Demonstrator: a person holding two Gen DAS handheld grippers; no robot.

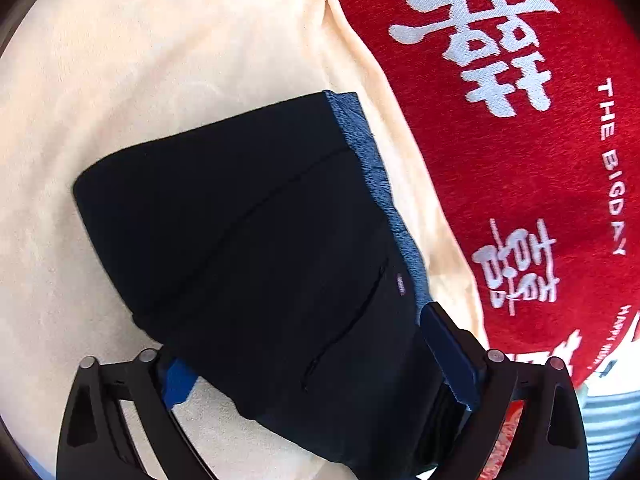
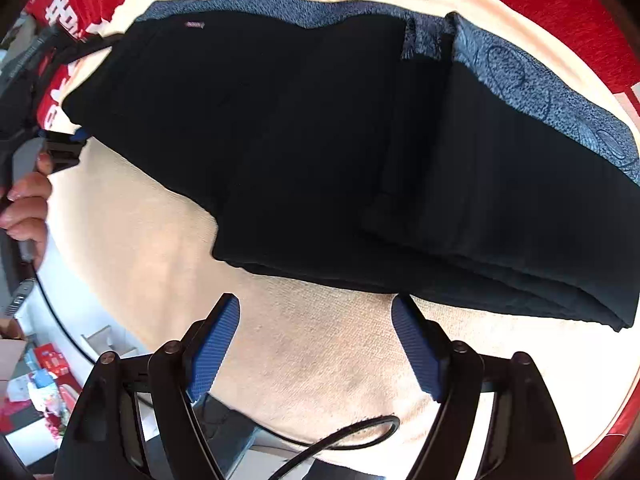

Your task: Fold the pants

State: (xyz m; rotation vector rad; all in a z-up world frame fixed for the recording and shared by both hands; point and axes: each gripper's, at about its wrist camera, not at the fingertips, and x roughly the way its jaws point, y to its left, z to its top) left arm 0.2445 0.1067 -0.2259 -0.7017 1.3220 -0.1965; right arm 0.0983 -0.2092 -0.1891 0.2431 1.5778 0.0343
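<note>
The folded black pants (image 2: 320, 140) lay on a cream cloth (image 2: 320, 360) spread over a red blanket (image 1: 520, 160), their long axis running along the cloth's far edge, with the blue patterned waistband (image 2: 540, 88) turned toward the blanket. The left gripper (image 1: 316, 364) stood spread around one end of the pants. The right gripper (image 2: 316, 344) hung spread and empty over the cloth, just beside the pants' near edge.

Black pants (image 2: 320, 140), folded into a compact layered stack, patterned blue inner waistband exposed along the far edge, small label near one corner, slit back pocket on the top face, lying flat on a cream cloth (image 2: 320, 360) over red fabric (image 1: 520, 160)
</note>
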